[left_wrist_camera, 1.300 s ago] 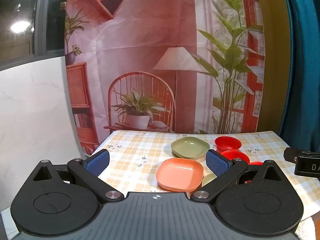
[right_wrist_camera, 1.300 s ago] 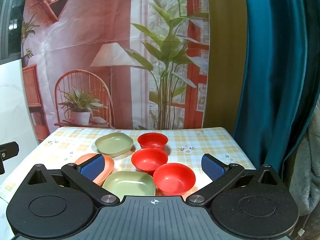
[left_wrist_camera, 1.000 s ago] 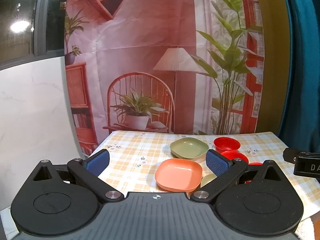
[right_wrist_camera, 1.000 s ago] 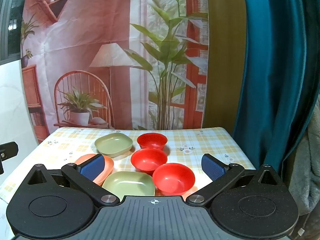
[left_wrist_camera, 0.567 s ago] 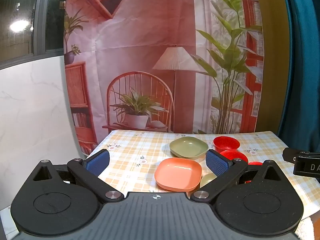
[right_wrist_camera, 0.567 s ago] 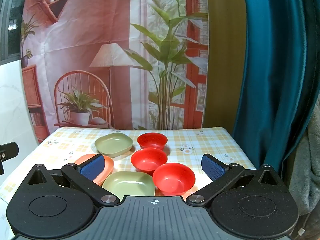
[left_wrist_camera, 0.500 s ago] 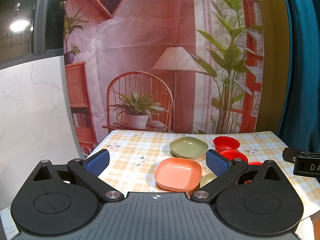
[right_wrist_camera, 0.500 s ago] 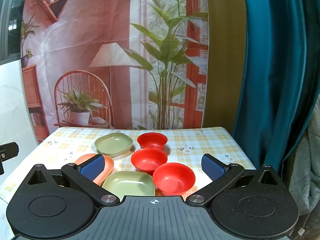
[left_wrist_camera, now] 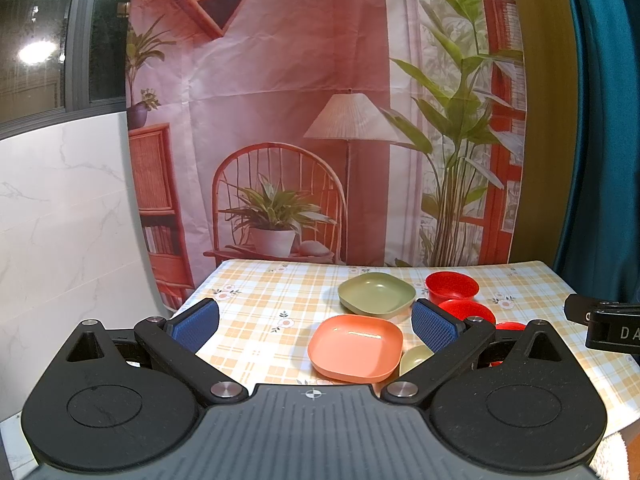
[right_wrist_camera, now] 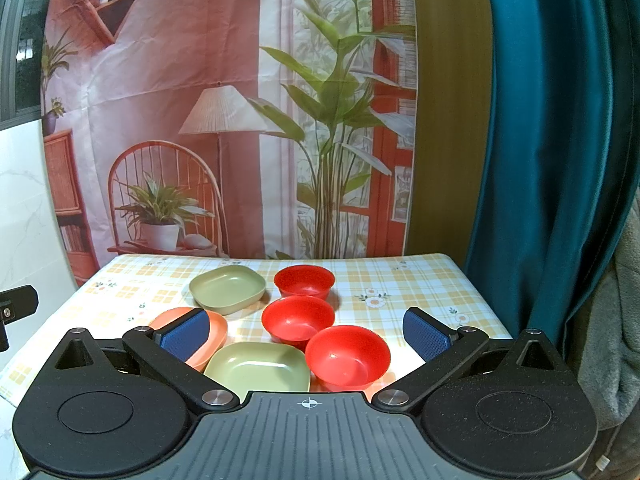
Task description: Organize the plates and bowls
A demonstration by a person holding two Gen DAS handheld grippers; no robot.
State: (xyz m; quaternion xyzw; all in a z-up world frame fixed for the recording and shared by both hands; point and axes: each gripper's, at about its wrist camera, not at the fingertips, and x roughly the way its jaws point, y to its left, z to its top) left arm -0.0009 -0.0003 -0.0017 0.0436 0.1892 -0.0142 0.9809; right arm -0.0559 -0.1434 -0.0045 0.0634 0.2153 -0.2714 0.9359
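I hold my left gripper (left_wrist_camera: pixel 315 322) above the near left edge of the surface (left_wrist_camera: pixel 256 304), its blue pads spread wide with nothing between them, and my right gripper (right_wrist_camera: pixel 306 332) is likewise released and empty over the near edge. All the dishes sit on the checked cloth covering the surface. From my left wrist I see the orange plate (left_wrist_camera: pixel 355 347) whole, with a green plate (left_wrist_camera: pixel 376 293) behind it near the far side; a second green plate (left_wrist_camera: pixel 414 360) shows only as a sliver behind my right-hand finger, and of the three red bowls only the far one (left_wrist_camera: pixel 452 287) is mostly visible, the other two being largely hidden. My right wrist view fills that in: the near green plate (right_wrist_camera: pixel 259 366) lies just beside the orange plate (right_wrist_camera: pixel 218 330), which my own finger half covers here, and the three red bowls form a line running away from me, the nearest bowl (right_wrist_camera: pixel 347 354) close against the middle bowl (right_wrist_camera: pixel 298 317), the far bowl (right_wrist_camera: pixel 304 280) next to the far green plate (right_wrist_camera: pixel 227 288). That view also shows a teal curtain (right_wrist_camera: pixel 552 160) at the right. The left view alone shows the marble wall (left_wrist_camera: pixel 68 216) and dark window (left_wrist_camera: pixel 52 40), plus part of my right gripper's black body (left_wrist_camera: pixel 608 326) at its right edge.
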